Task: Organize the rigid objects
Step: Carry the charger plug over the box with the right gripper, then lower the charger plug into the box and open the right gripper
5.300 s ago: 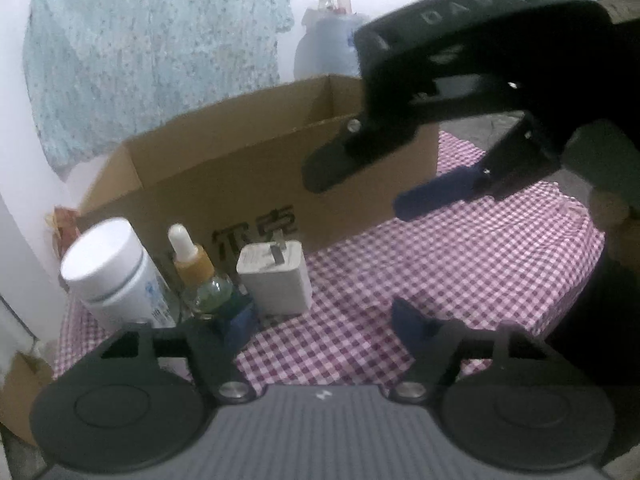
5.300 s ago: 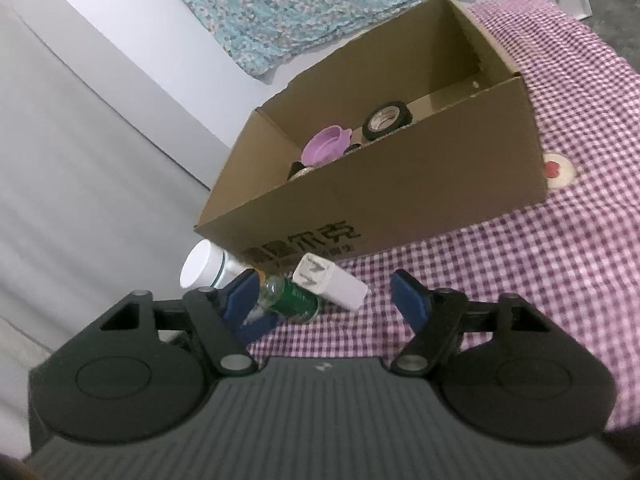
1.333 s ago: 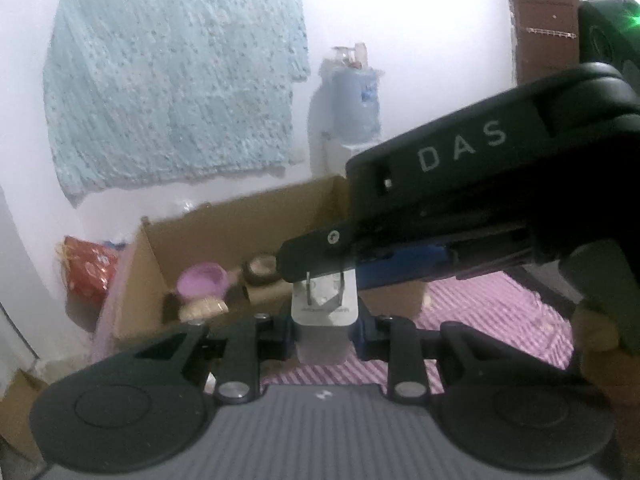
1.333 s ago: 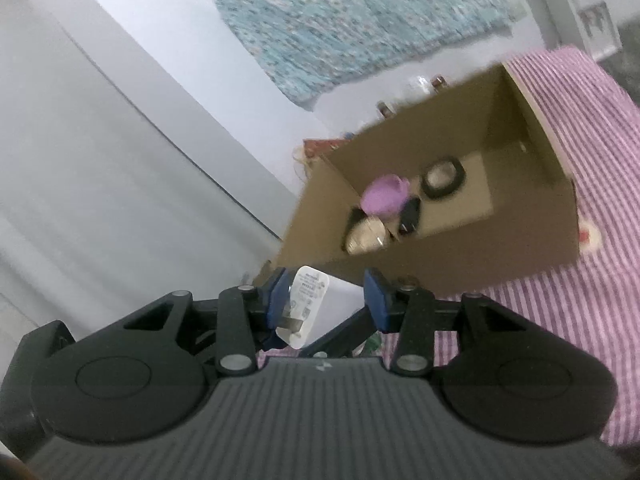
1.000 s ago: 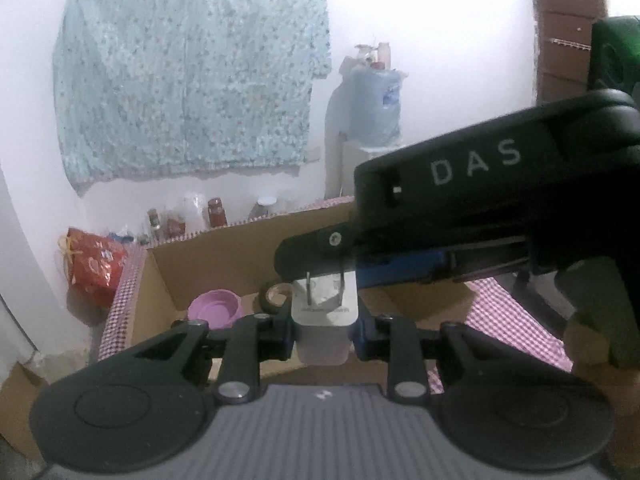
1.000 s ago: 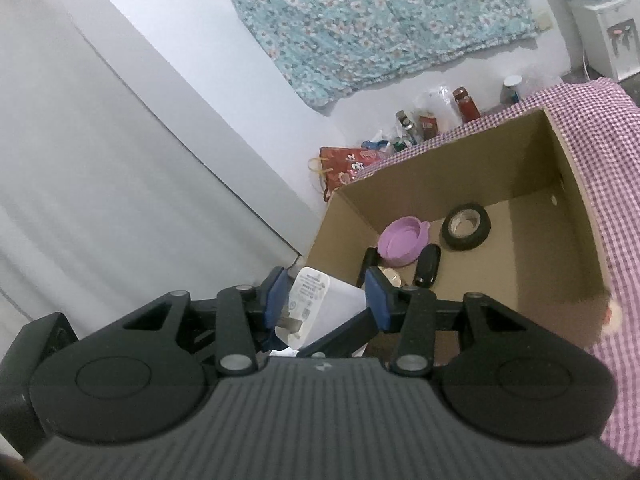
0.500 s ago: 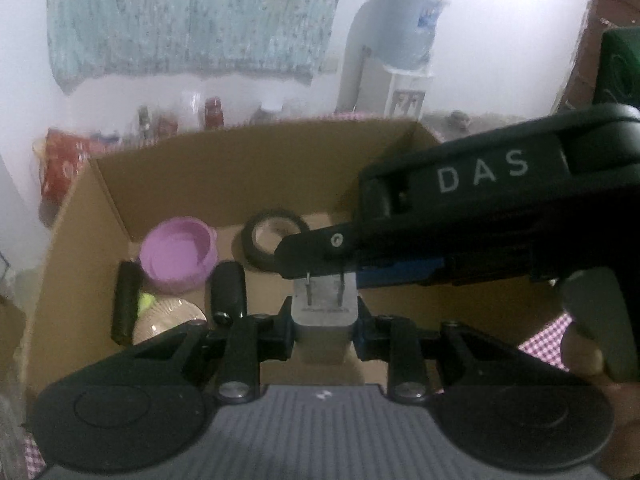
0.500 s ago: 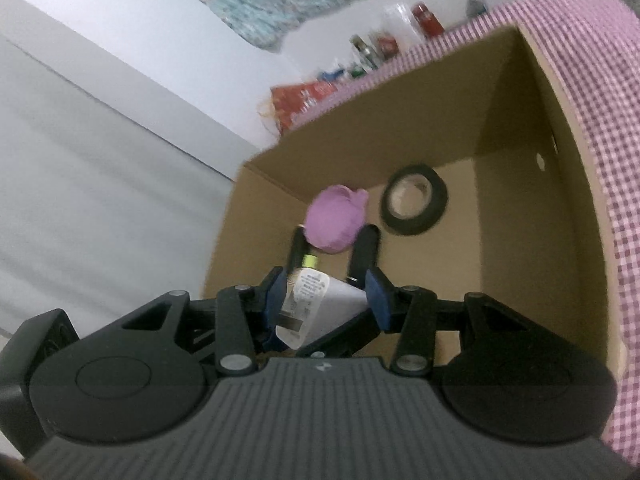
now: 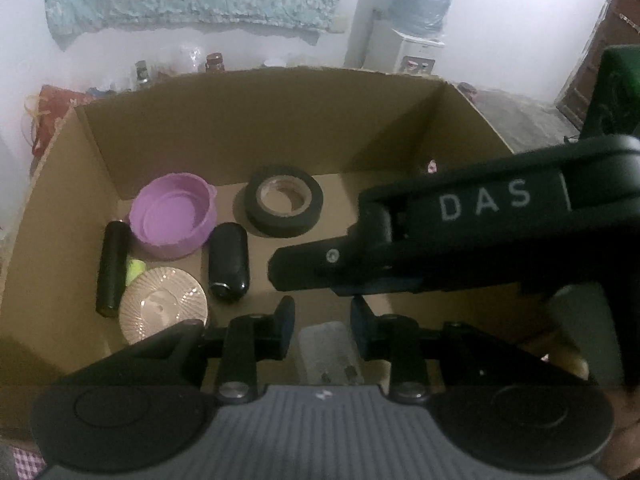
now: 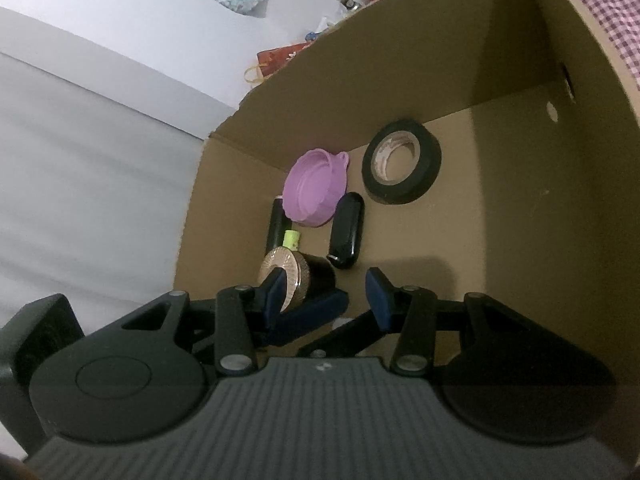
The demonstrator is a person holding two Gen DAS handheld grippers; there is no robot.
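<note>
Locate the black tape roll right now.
The black tape roll lies flat on the floor of the cardboard box near its far wall, just right of the purple lid in the left wrist view, with the black capsule-shaped case in front.

The white charger (image 9: 331, 350) lies half hidden behind the left hand-held gripper (image 9: 322, 326).

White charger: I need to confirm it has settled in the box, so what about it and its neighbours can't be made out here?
1. The white charger: left wrist view, blurred between the left gripper and its opening jaws, lower end behind the gripper body; resting or dropping, cannot tell.
2. Right wrist view: the charger is only a white sliver behind black linkages.
3. Yellow-green item: both views, mostly hidden by the gold-lidded jar; unidentifiable.
</note>
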